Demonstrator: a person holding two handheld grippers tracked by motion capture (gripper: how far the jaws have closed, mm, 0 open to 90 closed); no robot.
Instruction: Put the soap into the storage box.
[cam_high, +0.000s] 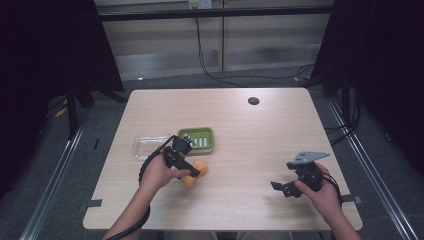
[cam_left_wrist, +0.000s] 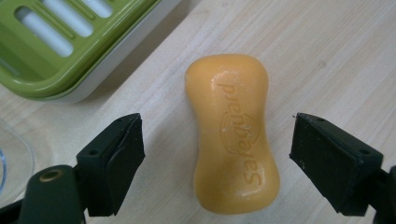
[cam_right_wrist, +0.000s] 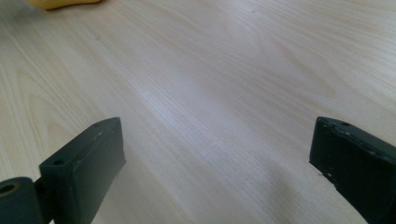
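Observation:
An orange soap bar lies flat on the wooden table, its embossed lettering facing up. My left gripper is open, one jaw on each side of the bar and neither touching it. From above, the soap bar sits just in front of a green slotted soap dish, and my left gripper is over it. My right gripper is open near the table's front right, with bare wood between its jaws. In its own view, the right gripper has an edge of the soap bar at top left.
A clear plastic tray rests left of the green soap dish. A small black round disc lies at the table's far side. Dark curtains flank the table, and cables run along the floor behind it.

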